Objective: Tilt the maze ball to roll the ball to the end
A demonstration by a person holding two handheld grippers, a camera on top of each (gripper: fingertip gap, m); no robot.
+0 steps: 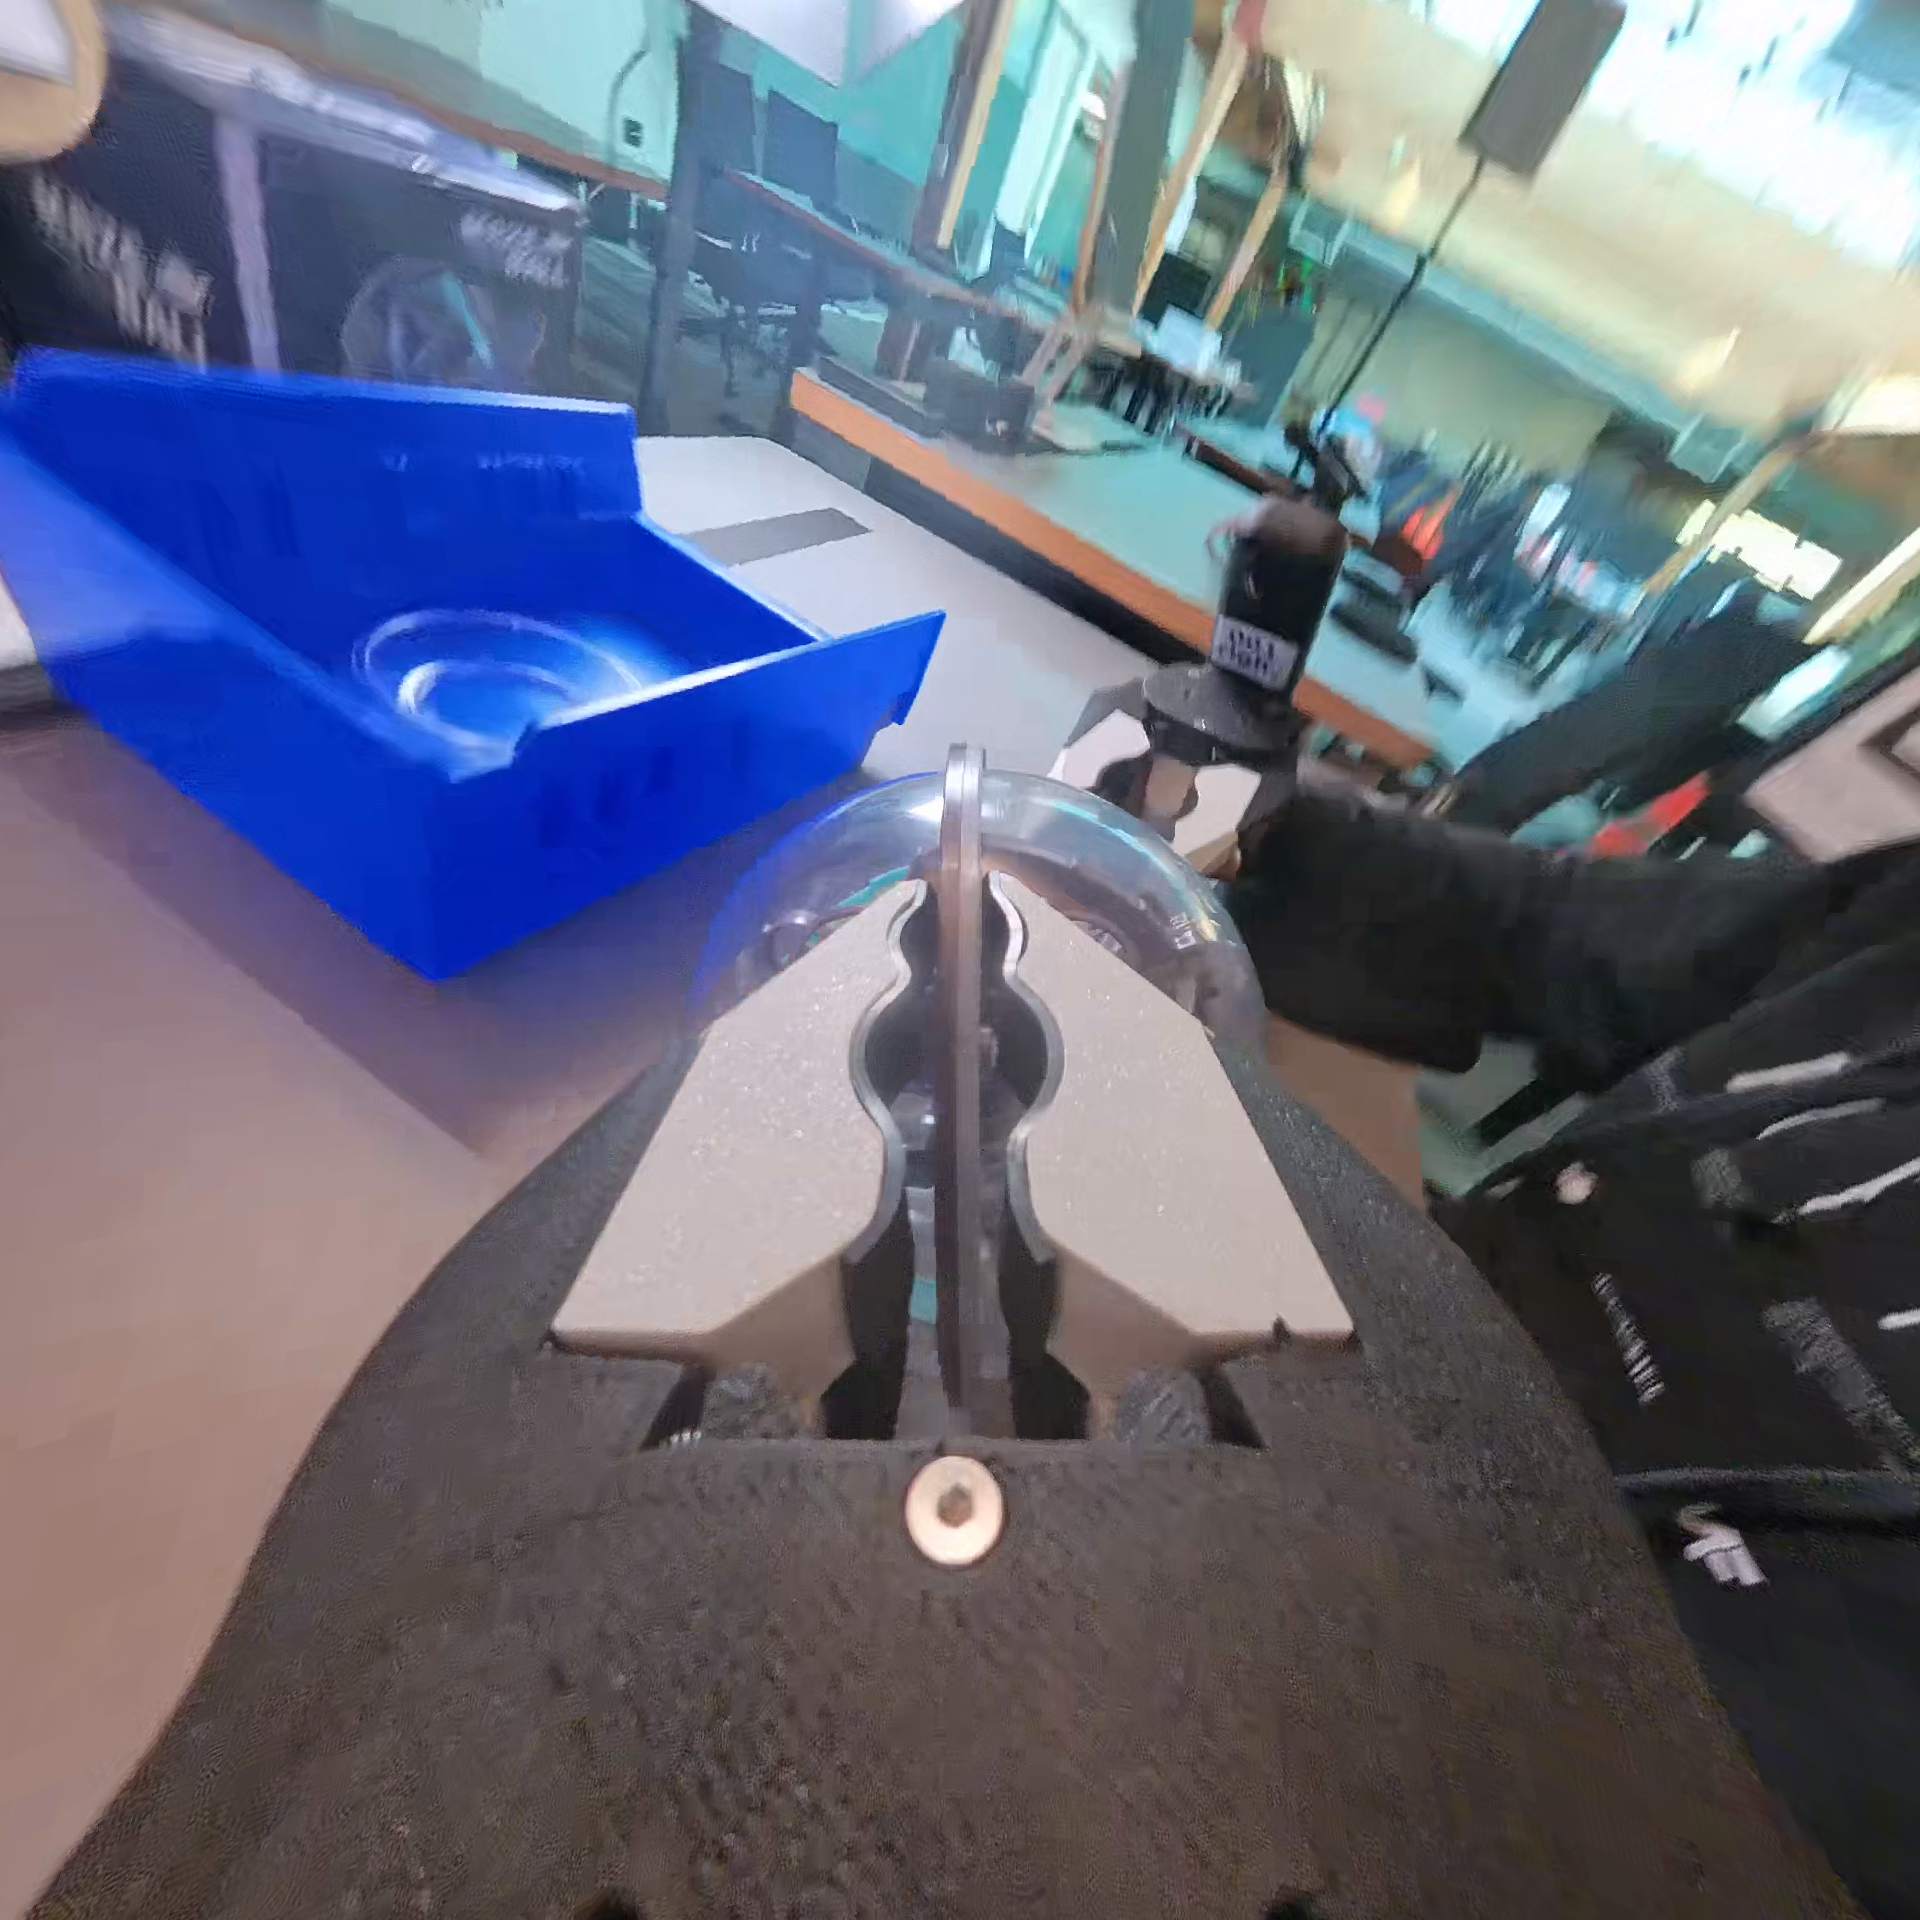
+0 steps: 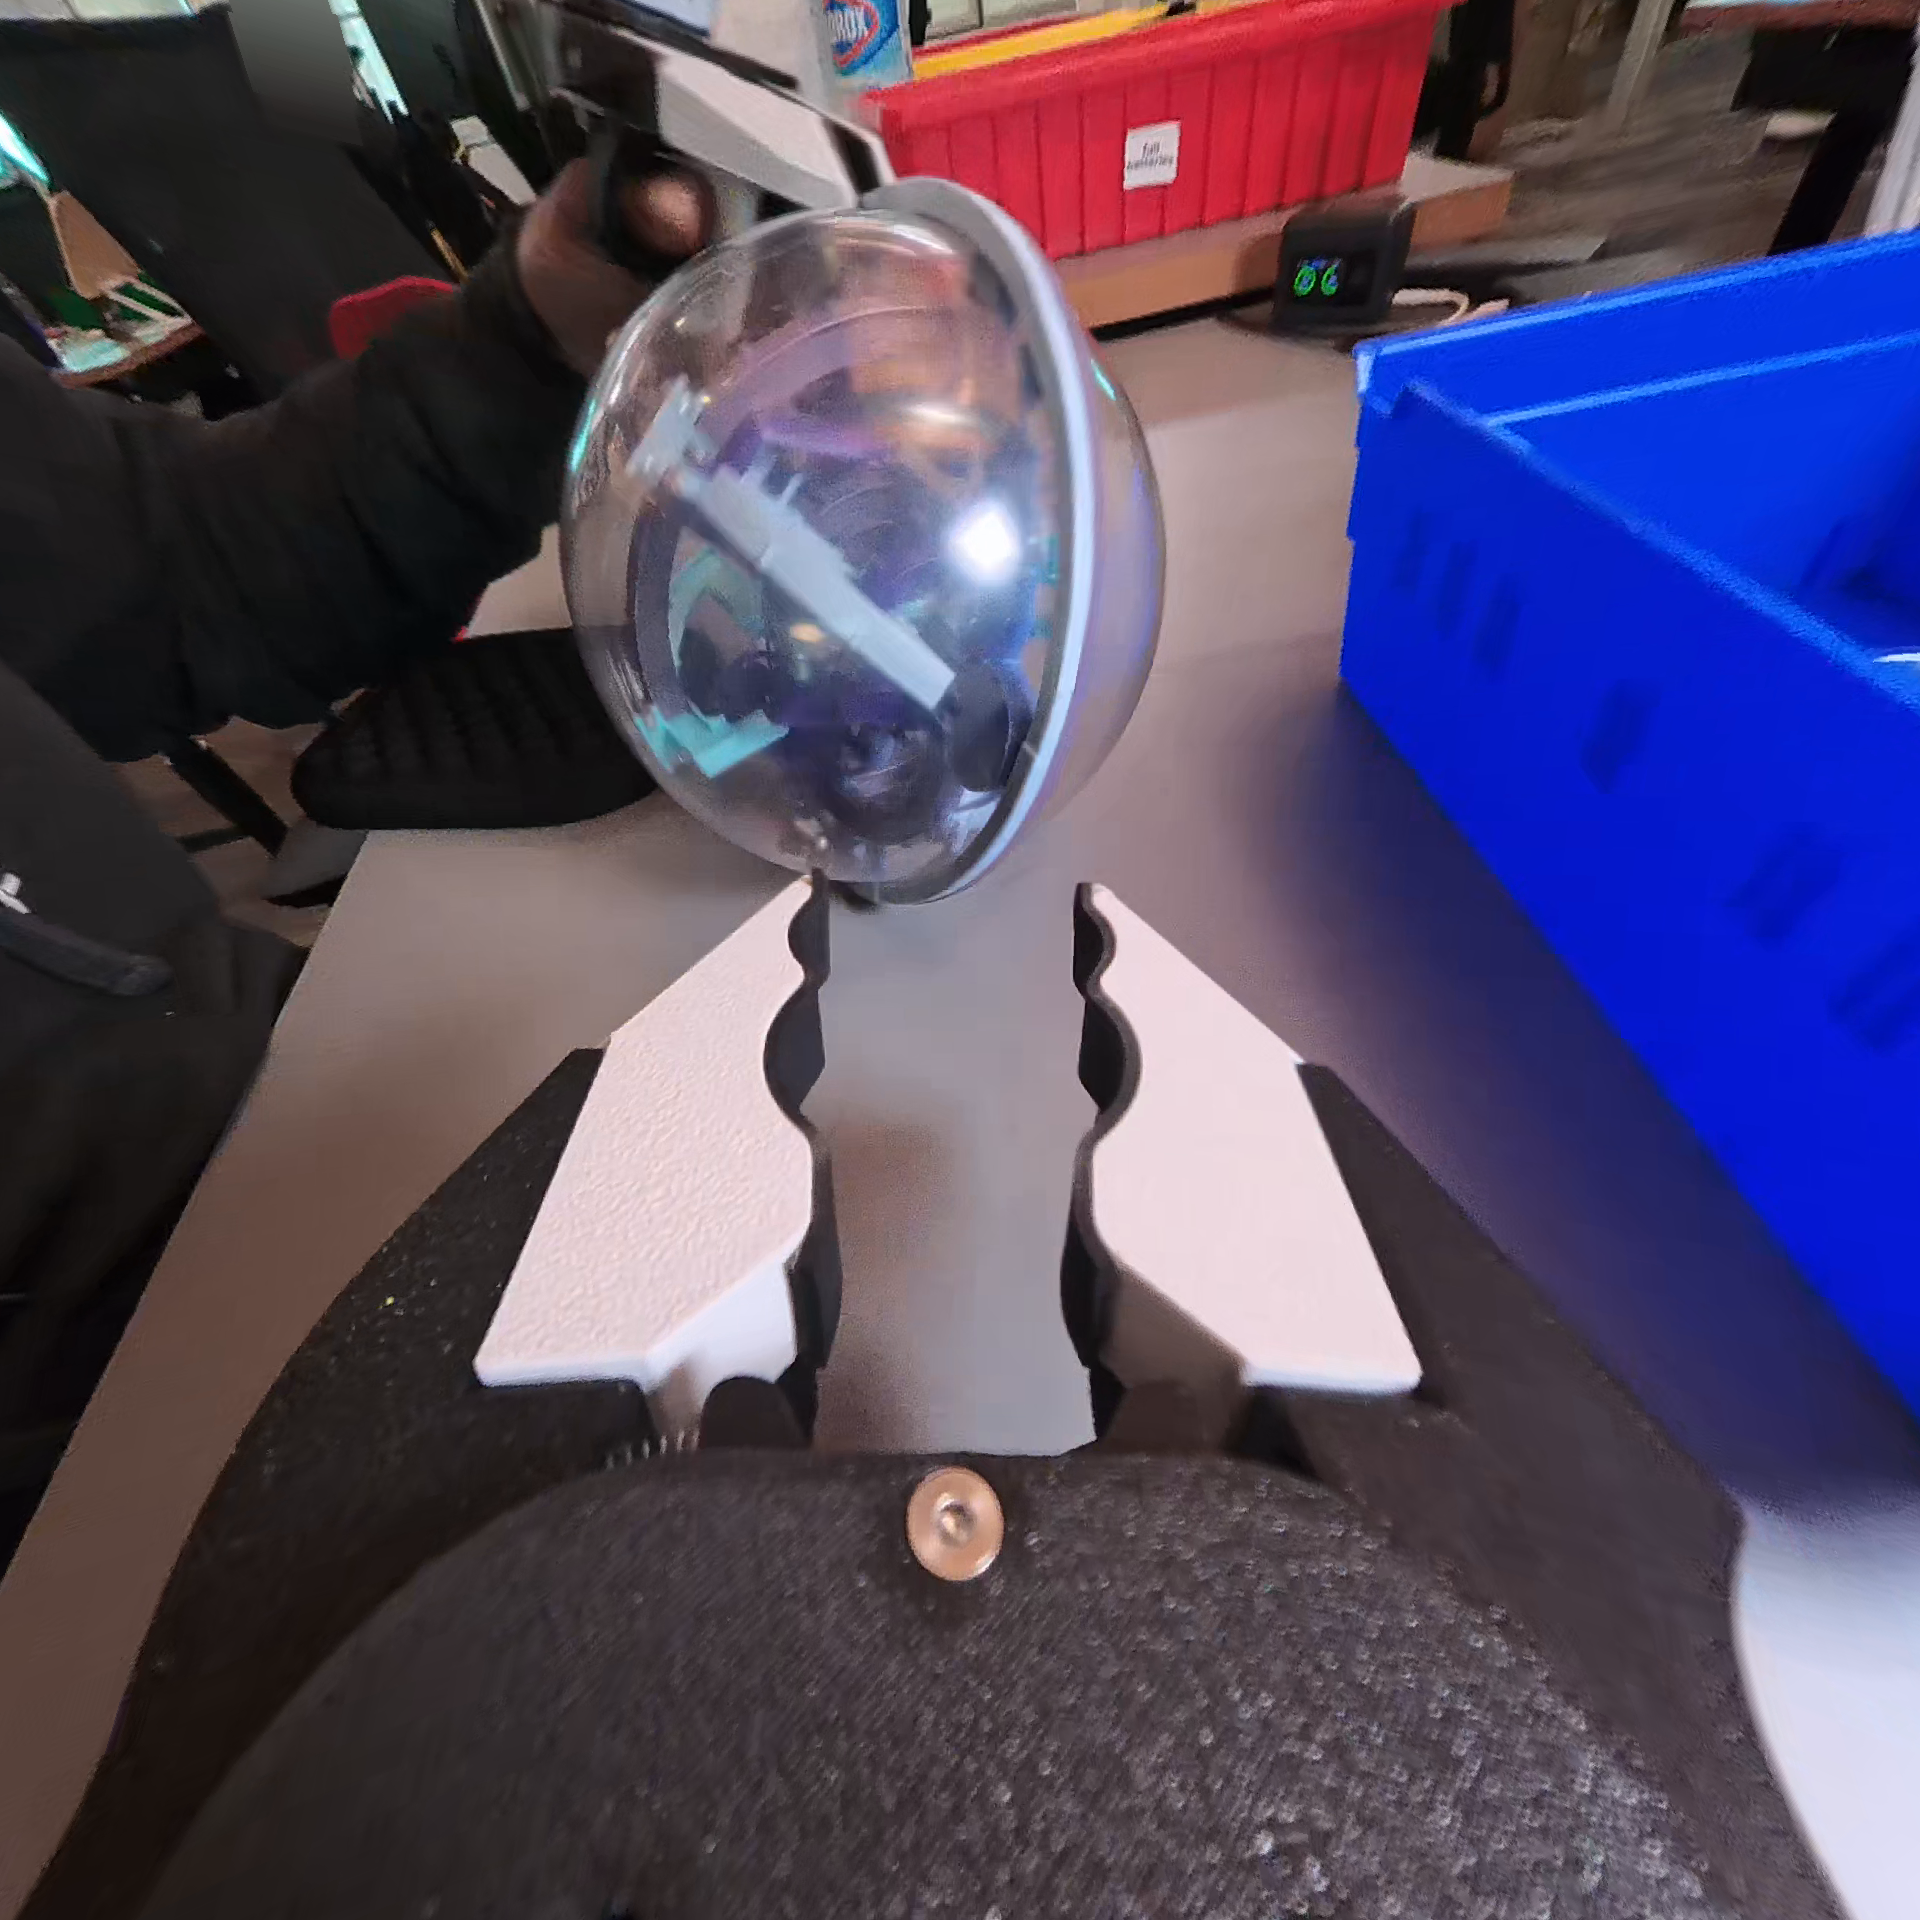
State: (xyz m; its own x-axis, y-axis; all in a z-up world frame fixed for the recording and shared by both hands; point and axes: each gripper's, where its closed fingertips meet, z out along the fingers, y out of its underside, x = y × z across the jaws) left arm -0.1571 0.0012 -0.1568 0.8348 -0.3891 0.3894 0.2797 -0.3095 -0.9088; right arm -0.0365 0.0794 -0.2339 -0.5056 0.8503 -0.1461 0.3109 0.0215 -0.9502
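The maze ball [image 2: 831,540] is a clear sphere with grey and teal tracks inside and a grey rim around its middle. It hangs tilted above the grey table [image 2: 1195,727]. My left gripper [image 1: 961,894] is shut on the ball's rim [image 1: 961,1039], and the sphere [image 1: 1091,862] bulges beyond the fingers. In the right wrist view the left gripper [image 2: 831,166] grips the ball from the top left. My right gripper [image 2: 948,904] is open and empty, its fingertips just below the ball, not touching it. It also shows in the left wrist view [image 1: 1184,790]. A small metal ball [image 2: 816,836] seems to sit low inside.
A blue bin [image 1: 312,727] stands on the table beside the ball, with a clear dome [image 1: 499,675] inside; it shows at the right in the right wrist view [image 2: 1610,675]. A red crate [image 2: 1143,135] stands at the back. A person's black sleeves flank the ball.
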